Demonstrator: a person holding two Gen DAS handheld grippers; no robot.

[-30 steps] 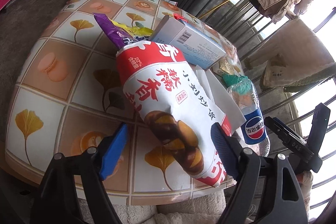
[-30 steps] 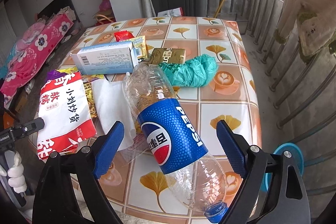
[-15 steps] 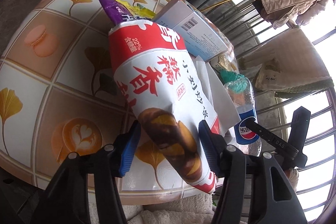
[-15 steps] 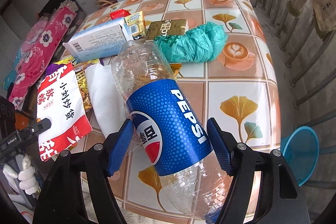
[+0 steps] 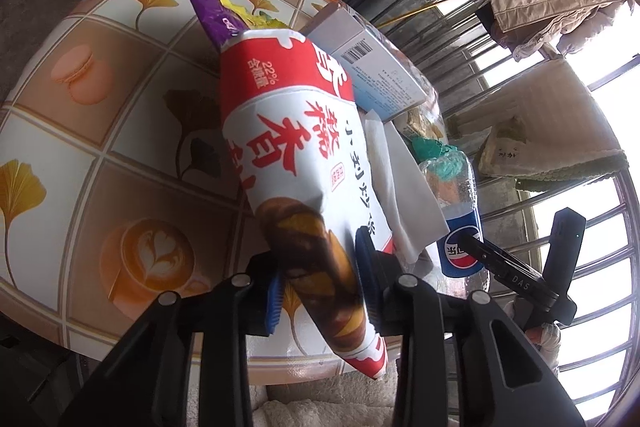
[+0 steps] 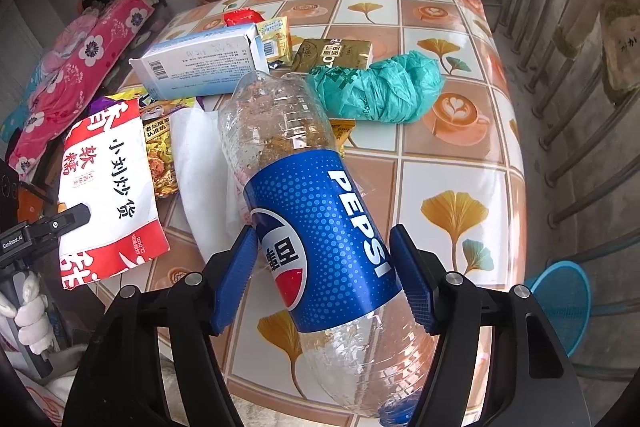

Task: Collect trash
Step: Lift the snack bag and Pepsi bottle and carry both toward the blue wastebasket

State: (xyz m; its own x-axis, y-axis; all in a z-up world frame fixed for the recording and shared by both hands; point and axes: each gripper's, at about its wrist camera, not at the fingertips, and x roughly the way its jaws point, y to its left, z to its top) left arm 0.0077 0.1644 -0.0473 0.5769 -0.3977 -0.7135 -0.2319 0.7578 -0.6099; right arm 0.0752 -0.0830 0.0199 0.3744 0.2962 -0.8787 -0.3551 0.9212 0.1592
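My left gripper (image 5: 320, 287) is shut on the near end of a red and white snack bag (image 5: 296, 155), which is crumpled between the blue pads and lies on the tiled table (image 5: 100, 147). My right gripper (image 6: 328, 275) is shut on an empty Pepsi bottle (image 6: 320, 223), pads pressing both sides of the blue label. The bag also shows in the right wrist view (image 6: 108, 187), the bottle in the left wrist view (image 5: 460, 227). Other trash lies around: a white and blue carton (image 6: 200, 65), a green plastic bag (image 6: 380, 91), a gold packet (image 6: 332, 53), a white tissue (image 6: 200, 163).
A purple wrapper (image 5: 212, 11) and yellow wrappers lie behind the snack bag. A blue bin (image 6: 560, 307) stands on the floor right of the table. Metal railings (image 6: 560, 67) run along the right. A pink flowered quilt (image 6: 80, 67) lies at left.
Both grippers have closed: the left one from wide open onto the snack bag, squeezing it, and the right one onto the Pepsi bottle. Both moved in closer.
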